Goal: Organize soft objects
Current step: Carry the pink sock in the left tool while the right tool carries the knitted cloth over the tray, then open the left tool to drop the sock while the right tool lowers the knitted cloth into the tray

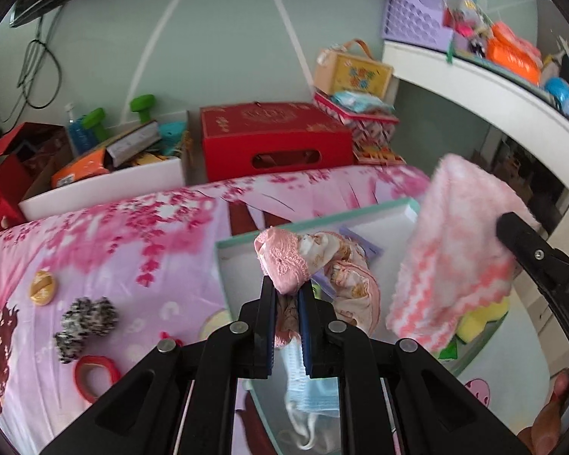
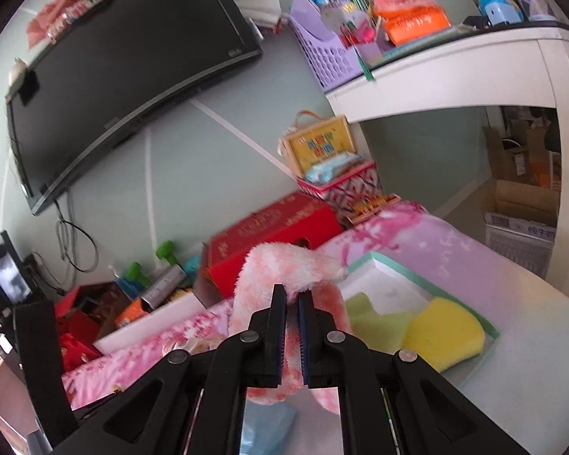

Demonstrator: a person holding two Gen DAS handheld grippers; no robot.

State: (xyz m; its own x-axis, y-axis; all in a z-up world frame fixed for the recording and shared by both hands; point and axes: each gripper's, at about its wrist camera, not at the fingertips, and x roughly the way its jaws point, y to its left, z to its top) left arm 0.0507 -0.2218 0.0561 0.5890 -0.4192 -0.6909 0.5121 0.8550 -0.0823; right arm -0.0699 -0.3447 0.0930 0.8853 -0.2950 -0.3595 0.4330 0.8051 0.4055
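Observation:
My left gripper (image 1: 287, 290) is shut on a pink lace cloth (image 1: 282, 261) and holds it over the white box with a mint rim (image 1: 322, 220). Patterned cream underwear (image 1: 354, 284) and a blue face mask (image 1: 311, 386) lie in the box. My right gripper (image 2: 292, 297) is shut on a fluffy pink-and-white towel (image 2: 284, 265), held above the box (image 2: 390, 265); the towel also shows in the left wrist view (image 1: 455, 250) hanging at the right. Yellow sponges (image 2: 444, 333) lie in the box.
On the pink floral bedsheet (image 1: 132, 235) lie a black-and-white pompom scrunchie (image 1: 83, 322), a red tape ring (image 1: 95, 375) and a round gold item (image 1: 43, 287). A red box (image 1: 273, 136), cartons and a white desk (image 2: 455, 72) border the bed. A monitor (image 2: 125, 76) hangs on the wall.

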